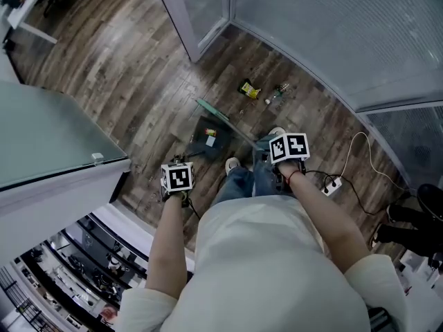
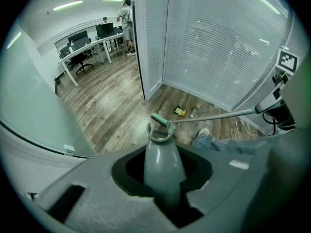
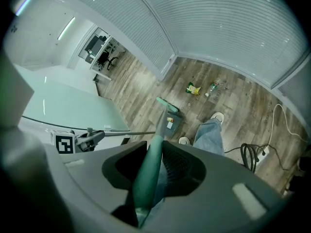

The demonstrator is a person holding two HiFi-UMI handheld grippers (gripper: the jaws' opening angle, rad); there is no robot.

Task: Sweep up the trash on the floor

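Here, the left claw [image 2: 163, 176] is clamped on the grey dustpan handle [image 2: 160, 152], and the right claw [image 3: 148, 178] on the green broom handle [image 3: 154, 147]. A yellow wrapper [image 1: 249, 88] and a small bottle [image 1: 278, 92] lie on the floor [image 1: 124, 81] beside the glass wall [image 1: 332, 33], beyond the brush head [image 1: 214, 114]. Risk: a hard stroke may roll the bottle past the dustpan [image 1: 208, 138].

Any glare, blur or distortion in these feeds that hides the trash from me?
Head view: even light, sharp; yellow wrapper and bottle plain. Left gripper view: heavy fisheye, black corners, the grey handle soft up close. Right gripper view: same bowing, green broom handle blurred near the lens, the wrapper small but visible.
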